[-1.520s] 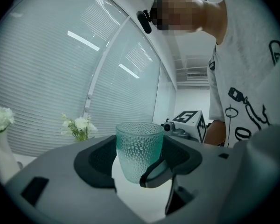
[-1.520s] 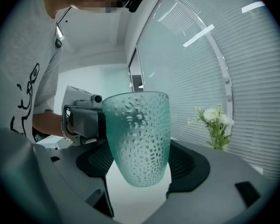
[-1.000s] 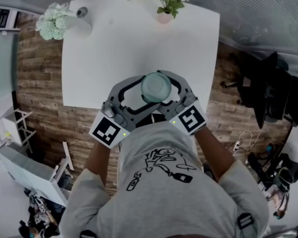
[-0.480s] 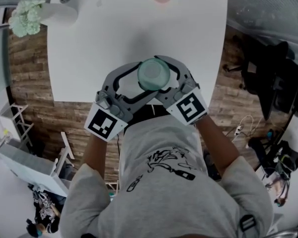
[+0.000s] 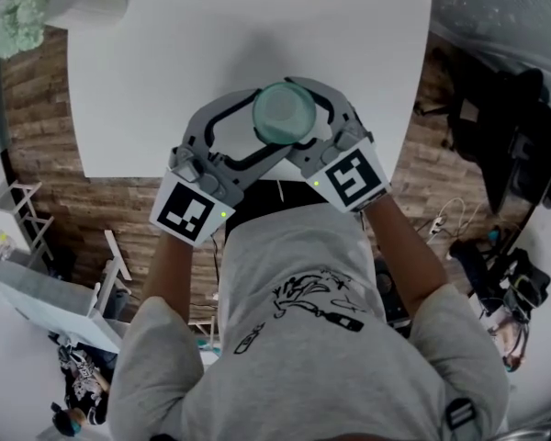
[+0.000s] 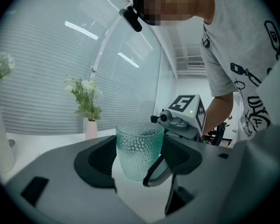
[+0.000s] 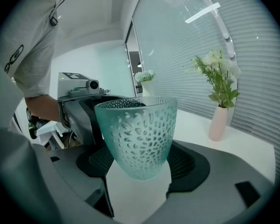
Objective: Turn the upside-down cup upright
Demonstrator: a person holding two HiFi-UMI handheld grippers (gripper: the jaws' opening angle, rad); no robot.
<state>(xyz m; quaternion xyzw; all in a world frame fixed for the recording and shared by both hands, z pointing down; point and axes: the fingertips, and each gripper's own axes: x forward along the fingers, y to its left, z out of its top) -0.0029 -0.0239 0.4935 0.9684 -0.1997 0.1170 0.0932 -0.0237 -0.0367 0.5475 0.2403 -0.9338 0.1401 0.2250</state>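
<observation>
Nearest is the person's grey printed T-shirt (image 5: 303, 329); just beyond it, at the table's near edge, the left gripper (image 6: 141, 158) and the right gripper (image 7: 141, 162) come in from left and right, their jaws crossing round the same thing; between them is the cup (image 5: 285, 113), pale green dimpled glass, upright, its long axis vertical, open mouth up and narrower base down; the right gripper's jaws stand wide and are closed on it, a dark pad (image 7: 186, 160) against each side of its lower wall; the left gripper's jaws are as wide, with the cup between its pads and against them towards the rim, and one grey finger (image 6: 156, 171) of the right gripper crosses low before its right pad; the base sits low over the white table (image 5: 165, 81), and I cannot tell whether it touches; farther off, a pink vase (image 7: 218, 121) of flowers stands at the far edge; a white vase (image 5: 83, 3) with pale green blooms (image 5: 18, 12) is at the far left corner.
</observation>
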